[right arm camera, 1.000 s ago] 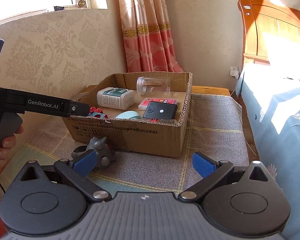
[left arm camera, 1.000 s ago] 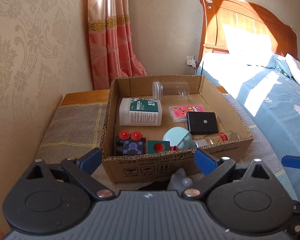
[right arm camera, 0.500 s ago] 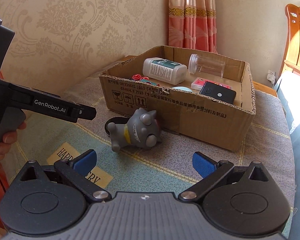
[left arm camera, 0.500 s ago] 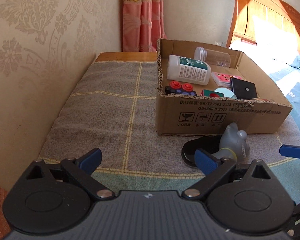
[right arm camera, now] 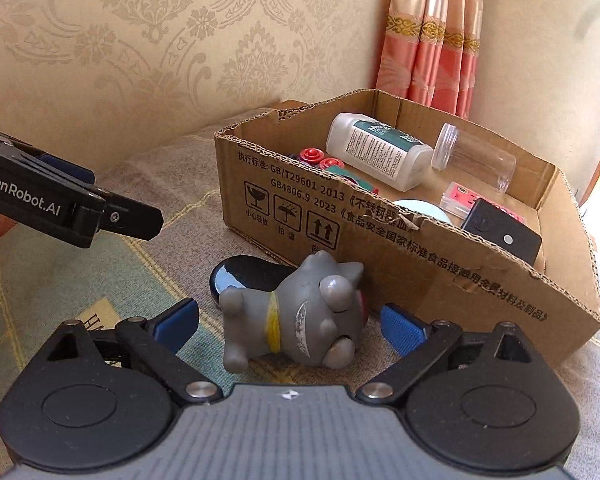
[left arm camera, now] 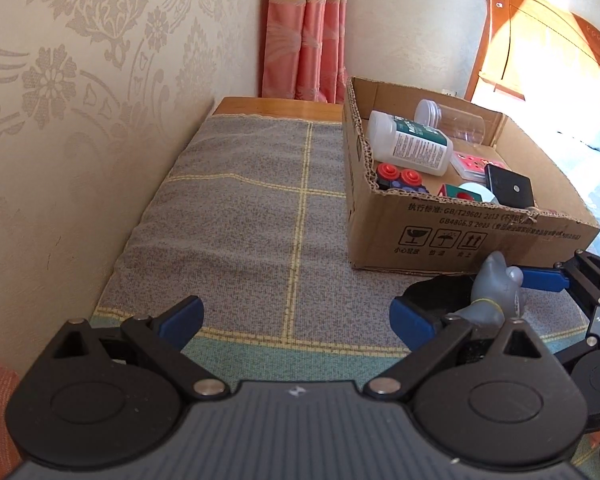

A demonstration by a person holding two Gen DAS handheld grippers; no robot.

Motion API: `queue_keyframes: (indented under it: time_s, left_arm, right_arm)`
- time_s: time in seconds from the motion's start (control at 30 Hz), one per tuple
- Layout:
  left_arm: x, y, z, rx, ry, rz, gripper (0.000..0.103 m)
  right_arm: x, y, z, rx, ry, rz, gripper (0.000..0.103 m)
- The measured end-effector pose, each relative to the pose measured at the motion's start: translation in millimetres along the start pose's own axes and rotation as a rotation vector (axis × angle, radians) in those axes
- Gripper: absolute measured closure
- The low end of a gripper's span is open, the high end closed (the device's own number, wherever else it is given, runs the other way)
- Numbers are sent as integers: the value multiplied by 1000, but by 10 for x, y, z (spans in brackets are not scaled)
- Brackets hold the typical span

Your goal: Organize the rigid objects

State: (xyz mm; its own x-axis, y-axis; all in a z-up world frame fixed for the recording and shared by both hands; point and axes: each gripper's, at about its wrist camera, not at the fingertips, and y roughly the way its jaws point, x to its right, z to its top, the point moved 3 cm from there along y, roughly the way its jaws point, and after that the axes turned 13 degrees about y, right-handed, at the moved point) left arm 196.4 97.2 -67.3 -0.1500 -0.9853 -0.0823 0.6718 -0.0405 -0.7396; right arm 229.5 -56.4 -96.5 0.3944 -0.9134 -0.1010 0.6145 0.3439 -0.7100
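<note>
The grey cat figurine (right arm camera: 300,316) lies on its side on the desk's grey cloth (left arm camera: 252,216), just before the cardboard box (right arm camera: 400,256) and beside a black oval thing (right arm camera: 240,276). The right gripper (right arm camera: 290,322) straddles it, jaws closing, pads not touching. The left gripper (left arm camera: 296,316) is released, empty.

wrist views, both facing cardboard box (left arm camera: 452,236)

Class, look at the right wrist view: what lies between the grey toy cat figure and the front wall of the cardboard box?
A glossy black oval object lies on the cloth between the grey toy cat and the cardboard box, partly hidden behind the cat; the right wrist view shows it best.
</note>
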Motion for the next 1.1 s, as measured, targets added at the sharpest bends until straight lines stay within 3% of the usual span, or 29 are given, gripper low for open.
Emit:
queue_keyframes:
  time_s: [0.2, 0.37, 0.7, 0.8, 0.93, 1.1]
  left_arm:
    - [29, 11, -12, -6, 3, -12, 4]
    - [89, 2, -4, -5, 16, -25, 4]
    - [323, 3, 47, -5, 68, -58, 4]
    - [428, 40, 89, -9, 91, -73, 4]
    - [592, 125, 155, -12, 133, -95, 4]
    - [791, 333, 161, -57, 182, -111, 4]
  right_arm:
    - [-15, -20, -28, 10, 8, -35, 25]
    - [42, -153, -43, 15, 97, -49, 25]
    - [191, -482, -178, 20, 185, -177, 28]
    - [263, -545, -238, 22, 198, -207, 26]
    - [310, -624, -329, 47, 189, -213, 2]
    - [354, -659, -402, 47, 180, -192, 0]
